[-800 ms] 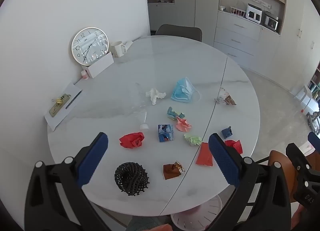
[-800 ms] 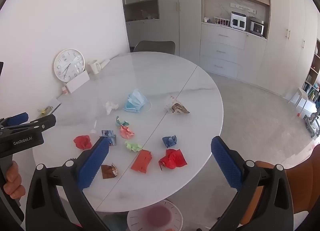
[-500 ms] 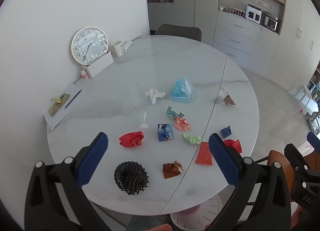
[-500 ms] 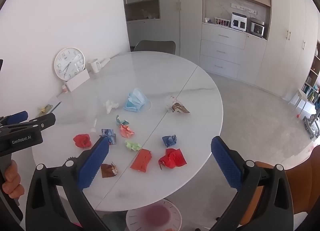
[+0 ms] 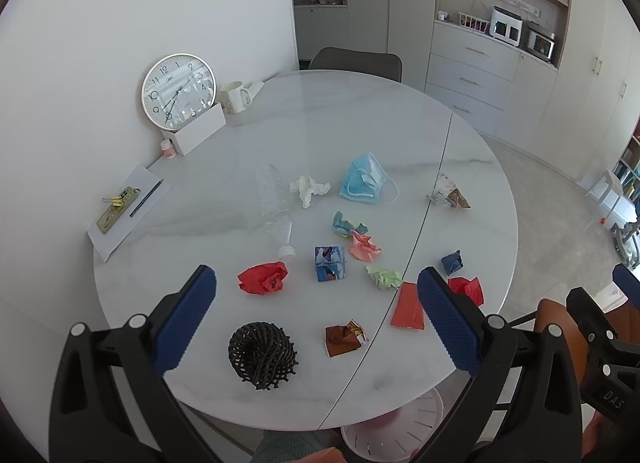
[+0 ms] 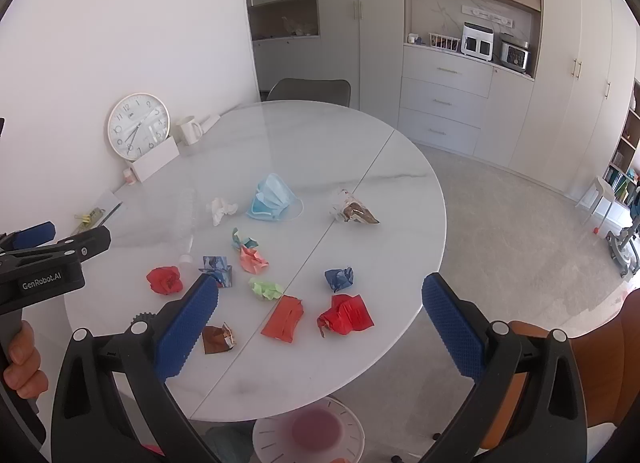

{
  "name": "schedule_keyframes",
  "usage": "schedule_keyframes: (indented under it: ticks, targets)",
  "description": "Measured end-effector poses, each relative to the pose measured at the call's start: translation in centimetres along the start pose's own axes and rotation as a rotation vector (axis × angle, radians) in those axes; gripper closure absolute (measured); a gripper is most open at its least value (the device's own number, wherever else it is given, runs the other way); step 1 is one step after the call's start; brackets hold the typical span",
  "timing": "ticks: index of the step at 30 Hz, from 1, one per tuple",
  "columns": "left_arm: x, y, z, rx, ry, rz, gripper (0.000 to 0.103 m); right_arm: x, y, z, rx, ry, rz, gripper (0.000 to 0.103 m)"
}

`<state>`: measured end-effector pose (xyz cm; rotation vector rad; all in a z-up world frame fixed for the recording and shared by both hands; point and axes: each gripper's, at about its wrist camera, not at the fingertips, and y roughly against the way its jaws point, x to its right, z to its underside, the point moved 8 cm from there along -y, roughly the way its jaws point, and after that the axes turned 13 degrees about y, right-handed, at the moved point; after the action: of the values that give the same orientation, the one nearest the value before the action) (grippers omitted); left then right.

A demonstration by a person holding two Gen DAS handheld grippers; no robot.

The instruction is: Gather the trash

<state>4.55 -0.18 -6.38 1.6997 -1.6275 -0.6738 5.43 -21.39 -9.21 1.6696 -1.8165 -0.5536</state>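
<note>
Scattered trash lies on a round white marble table: a blue face mask, a white tissue, a clear plastic bottle, a snack wrapper, a red paper ball, a brown wrapper and several coloured paper wads. A second red wad and an orange-red sheet lie near the front edge. My left gripper hovers open above the near edge. My right gripper is also open, above the front right. Neither holds anything.
A black woven ball sits near the front edge. A clock, a white box, a mug and a notepad with a pen line the wall side. A white round bin stands under the table. An orange chair is at right.
Both views have crept very slightly; nothing on the table has moved, and both grippers stay open.
</note>
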Motion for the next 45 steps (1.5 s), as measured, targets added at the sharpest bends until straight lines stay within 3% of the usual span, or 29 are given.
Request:
schedule_keyframes:
  ticks: [45]
  targets:
    - [-1.0,0.2,0.6,-0.010,0.012,0.002,0.006,-0.9,-0.2,1.2,-0.009,0.009,-0.009,0.002]
